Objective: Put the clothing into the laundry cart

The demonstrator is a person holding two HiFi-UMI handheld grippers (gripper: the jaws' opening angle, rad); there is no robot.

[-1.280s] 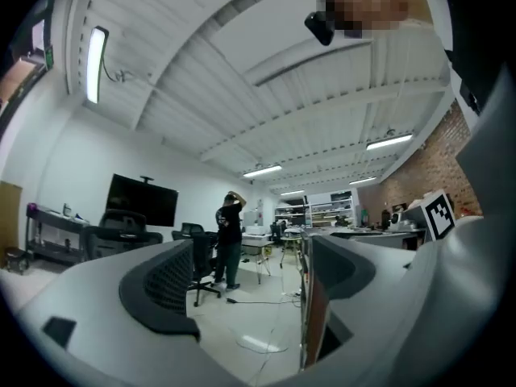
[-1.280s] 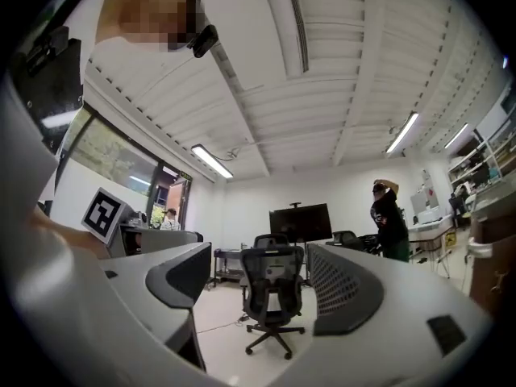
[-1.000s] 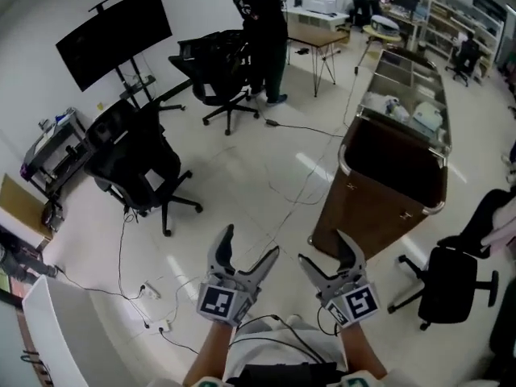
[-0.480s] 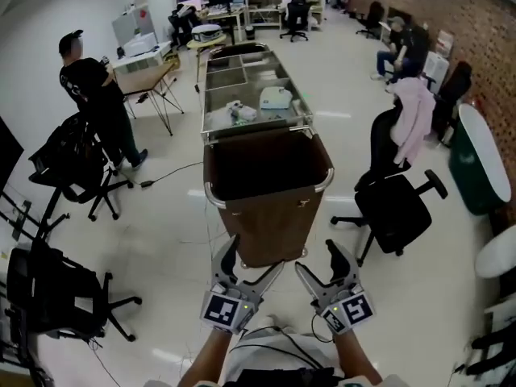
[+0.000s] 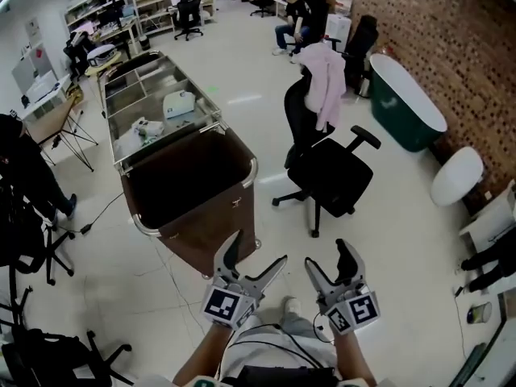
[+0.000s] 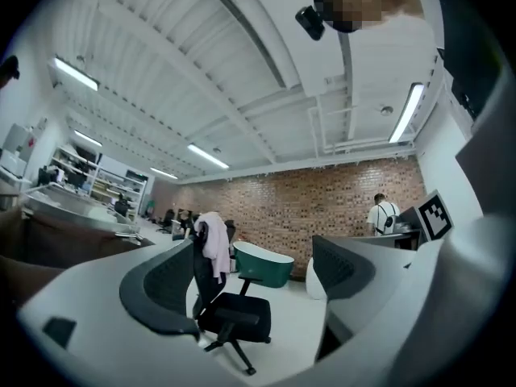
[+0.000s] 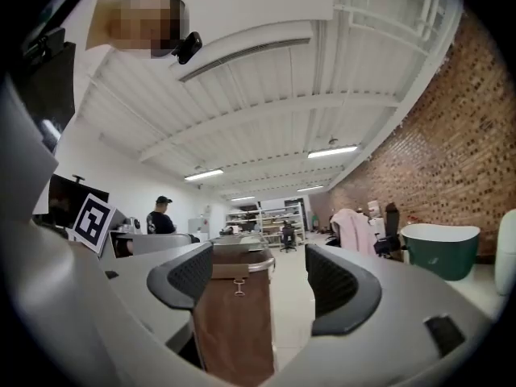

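Observation:
A pink garment [image 5: 324, 72] hangs over the back of a black office chair [image 5: 326, 168] to the right of the brown laundry cart [image 5: 192, 193]. The left gripper view shows the pink garment [image 6: 214, 244] on the black chair [image 6: 231, 313]; in the right gripper view the garment [image 7: 352, 230] sits at right and the cart [image 7: 236, 317] stands straight ahead. My left gripper [image 5: 256, 254] and right gripper [image 5: 328, 258] are held low near my body, both open with nothing between the jaws. The cart's bag looks dark inside.
A long steel table [image 5: 149, 115] with white items runs behind the cart. A green bathtub [image 5: 405, 101] and a white fixture [image 5: 455, 175] stand along the brick wall at right. Black chairs [image 5: 32, 240] and a person in black [image 5: 24, 172] are at left; cables lie on the floor.
The head view has swung to the right: the cart has slid from centre to left, and the chair with the pink garment has come to the middle. Both grippers stay low and open.

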